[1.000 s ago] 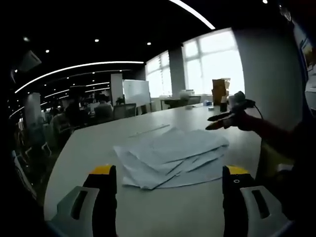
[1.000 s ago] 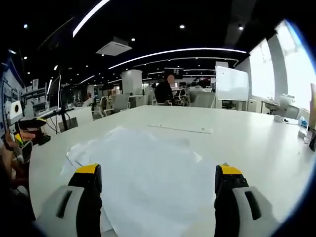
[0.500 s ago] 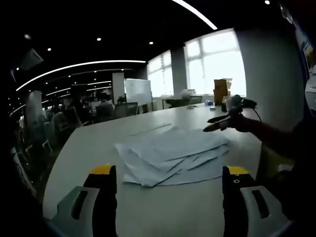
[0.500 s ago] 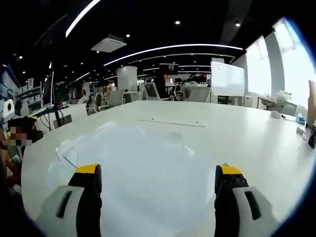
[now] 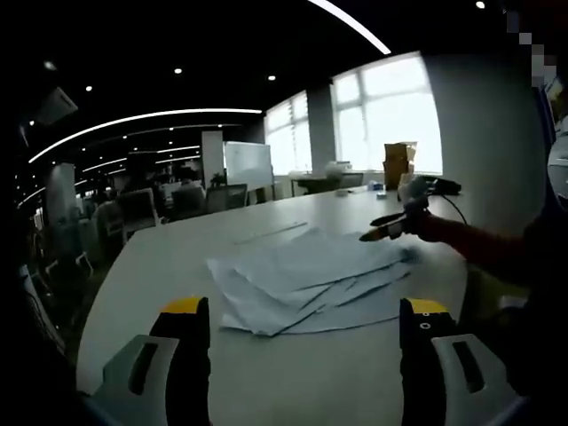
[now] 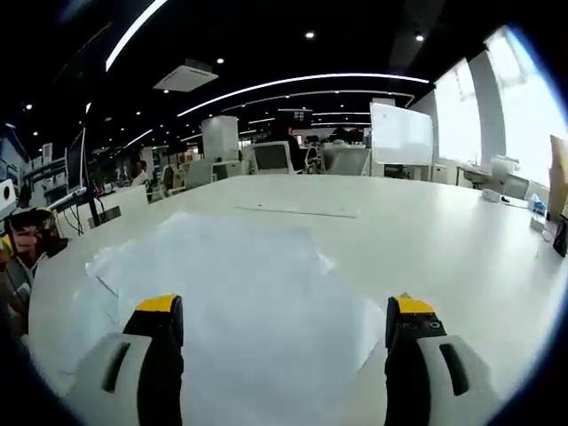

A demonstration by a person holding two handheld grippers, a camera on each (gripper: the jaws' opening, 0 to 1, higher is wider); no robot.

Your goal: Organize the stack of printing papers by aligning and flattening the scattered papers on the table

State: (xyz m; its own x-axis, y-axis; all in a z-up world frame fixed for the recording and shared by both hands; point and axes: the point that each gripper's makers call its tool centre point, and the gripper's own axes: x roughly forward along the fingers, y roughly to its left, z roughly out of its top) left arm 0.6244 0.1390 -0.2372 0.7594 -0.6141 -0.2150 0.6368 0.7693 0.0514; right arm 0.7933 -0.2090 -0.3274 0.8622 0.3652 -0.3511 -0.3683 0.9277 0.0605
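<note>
Table (image 5: pixel 293 373) is stretching wide, carrying printing papers (image 5: pixel 306 282) fanned loosely at its centre. Left gripper (image 5: pixel 302 355) is hanging at 6 o'clock, jaws spread, short of the sheets. Right gripper (image 6: pixel 284 355) is hovering spread over them; its far tips are blurring out.

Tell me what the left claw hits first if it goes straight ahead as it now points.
Probably the near edge of the scattered papers on the table; the left claw is open and depth is unclear.

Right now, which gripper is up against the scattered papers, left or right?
The right gripper: its tips reach the far edge of the papers, while the left gripper sits back, short of the near edge.
</note>
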